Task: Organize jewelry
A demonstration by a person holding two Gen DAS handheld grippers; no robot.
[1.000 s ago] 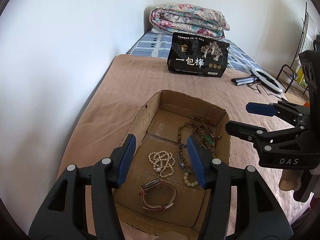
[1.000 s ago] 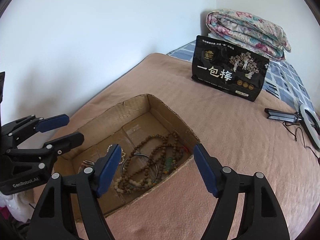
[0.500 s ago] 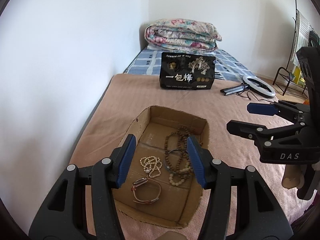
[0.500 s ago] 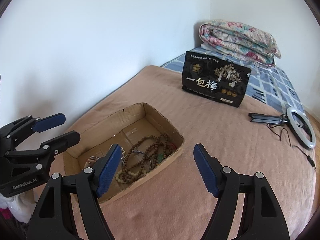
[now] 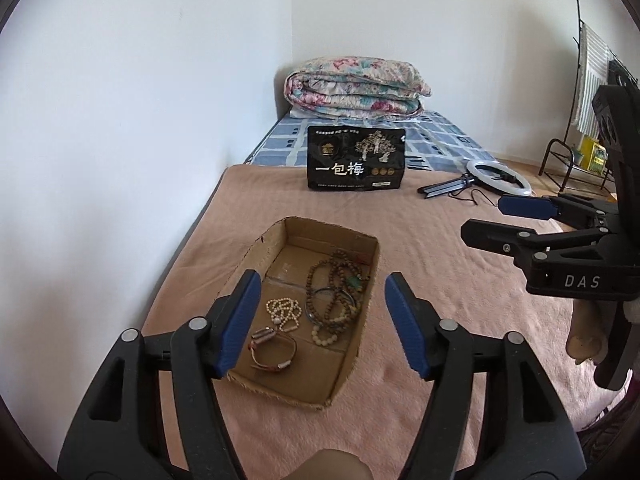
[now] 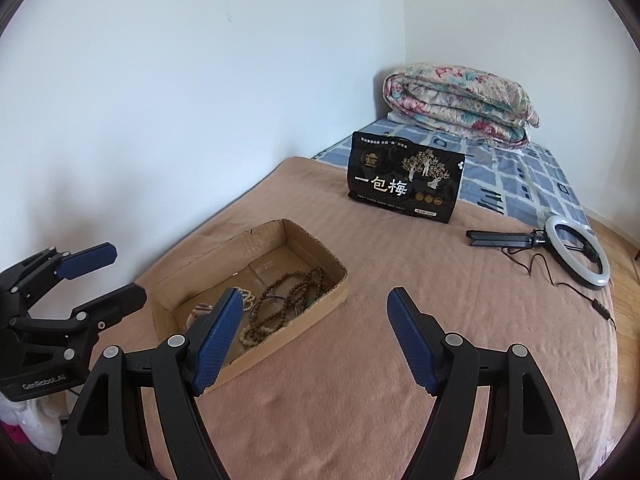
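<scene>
Left wrist view. Item: cardboard tray (image 5: 362, 330), centre of frame on pink blanket (image 5: 460, 320). Contents: brown bead strands (image 5: 336, 280) at 1 o'clock inside, white bead bracelet (image 5: 283, 310) centre-left, strap watch (image 5: 274, 350) at 7 o'clock.

Left gripper (image 5: 320, 326): jaws opening, nothing between them. Right gripper (image 6: 314, 340): spread wide, empty.

Handling note: all pieces appear stowed; approach steeply, pinch one strand only, avoid snagging tangled beads.

Room: white walls; black snack bag (image 5: 356, 158) at 12 o'clock; folded quilt (image 5: 356, 88) beyond; ring light (image 5: 498, 178) at 2 o'clock.

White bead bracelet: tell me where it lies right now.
In the left wrist view, the white bead bracelet lies inside the cardboard box, left of the brown wooden beads, just beyond the brown strap bracelet.
</scene>
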